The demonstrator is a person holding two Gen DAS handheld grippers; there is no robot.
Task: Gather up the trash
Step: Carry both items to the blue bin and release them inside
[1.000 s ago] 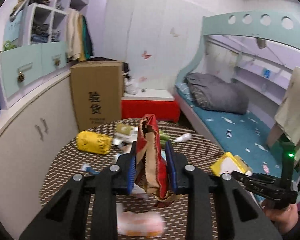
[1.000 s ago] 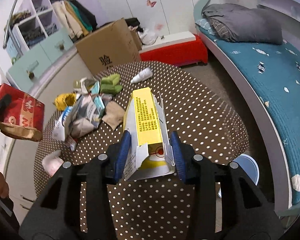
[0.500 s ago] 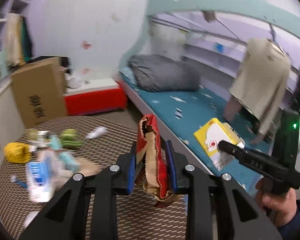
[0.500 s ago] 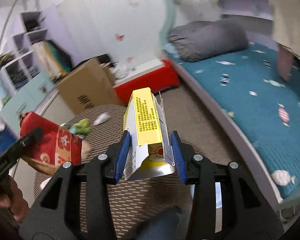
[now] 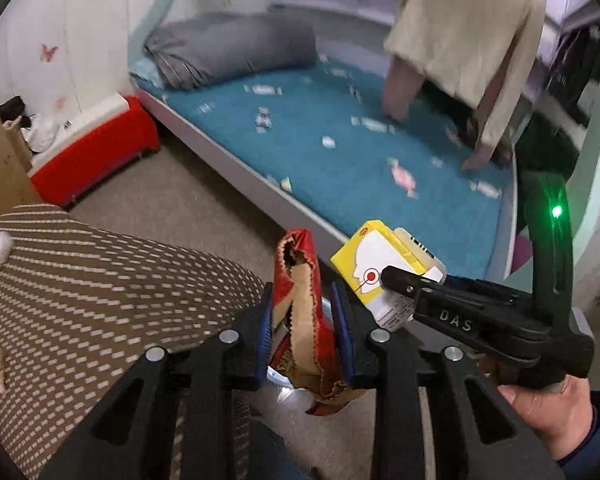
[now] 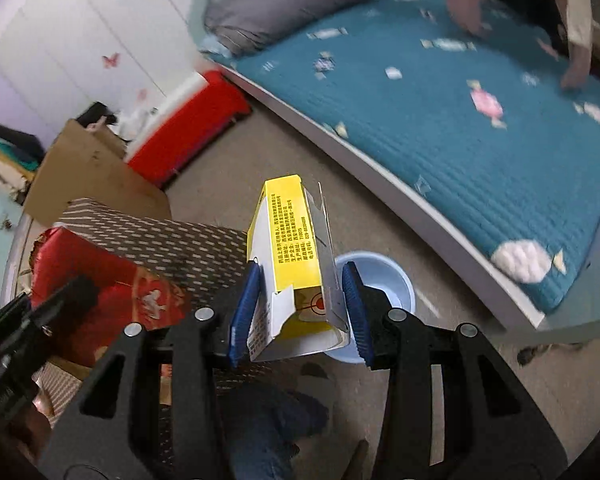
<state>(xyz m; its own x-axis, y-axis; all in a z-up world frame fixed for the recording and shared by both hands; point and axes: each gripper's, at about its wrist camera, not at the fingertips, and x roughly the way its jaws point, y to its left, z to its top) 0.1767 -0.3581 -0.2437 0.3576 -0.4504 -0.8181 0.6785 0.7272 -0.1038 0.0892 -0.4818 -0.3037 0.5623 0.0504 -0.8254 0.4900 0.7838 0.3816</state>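
My left gripper (image 5: 303, 328) is shut on a red and brown paper bag (image 5: 300, 304), held in the air past the table's right edge. The bag also shows in the right wrist view (image 6: 112, 288). My right gripper (image 6: 298, 312) is shut on an opened yellow and white carton (image 6: 296, 248), held above the floor close to a light blue bin (image 6: 384, 284). The carton (image 5: 384, 268) and the right gripper (image 5: 396, 280) show in the left wrist view, just right of the bag.
The round table with a brown dotted cloth (image 5: 80, 280) lies to the left with some trash at its far left edge. A bed with a teal cover (image 6: 480, 92) fills the right. A red box (image 6: 192, 120) and a cardboard box (image 6: 84, 172) stand by the wall.
Both grippers have swung right and tilted down, away from the table towards the floor beside the bed. The blue bin has come into the right wrist view. Both still hold their items.
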